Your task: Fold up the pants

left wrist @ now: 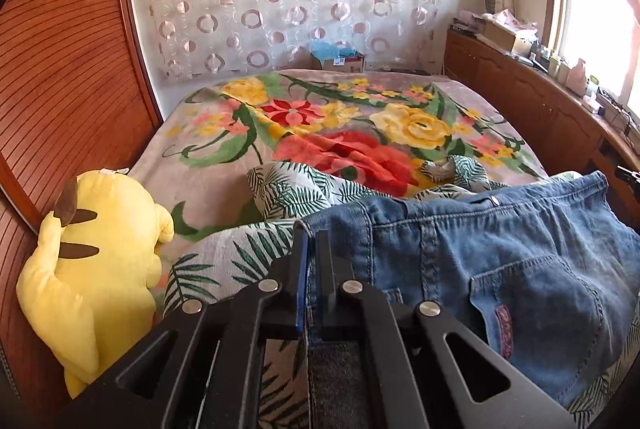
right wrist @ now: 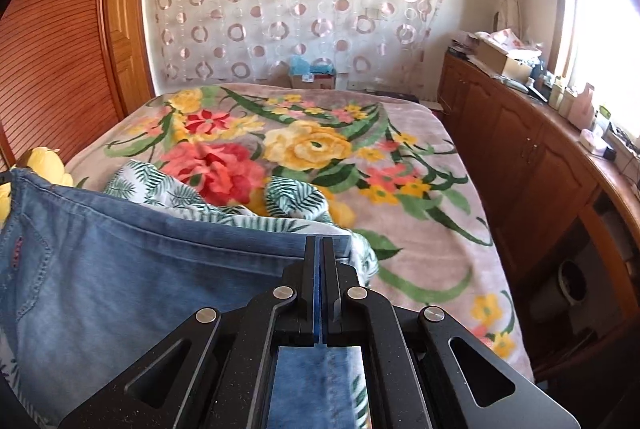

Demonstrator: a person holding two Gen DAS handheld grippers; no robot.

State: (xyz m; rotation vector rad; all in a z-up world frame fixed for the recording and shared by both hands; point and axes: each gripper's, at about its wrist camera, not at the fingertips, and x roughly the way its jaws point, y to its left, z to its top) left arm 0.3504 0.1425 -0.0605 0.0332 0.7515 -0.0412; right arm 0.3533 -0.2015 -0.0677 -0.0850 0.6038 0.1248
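While both grippers clamp jeans (left wrist: pixel 500 249), leaf-print cloth (left wrist: pixel 288 189) beneath, yellow plush (left wrist: pixel 96 249) beside

One pair of jeans (left wrist: pixel 500 253) on show, one back pocket (left wrist: pixel 536 309) in sight. Two hand-held grippers: left (left wrist: pixel 311 241), right (right wrist: pixel 320 249). One yellow plush (left wrist: pixel 96 253), one floral blanket (right wrist: pixel 320 149), one leaf-print sheet (left wrist: pixel 288 189), one ring-patterned curtain (right wrist: pixel 296 1), one cardboard box (right wrist: pixel 506 63) on the one cabinet (right wrist: pixel 520 141).

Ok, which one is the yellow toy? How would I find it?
Find the bed with the big flowery blanket. At its edge, against the reddish slatted wooden wall, sits the yellow plush toy. Nothing else soft there is plain bright yellow with brown stripes.
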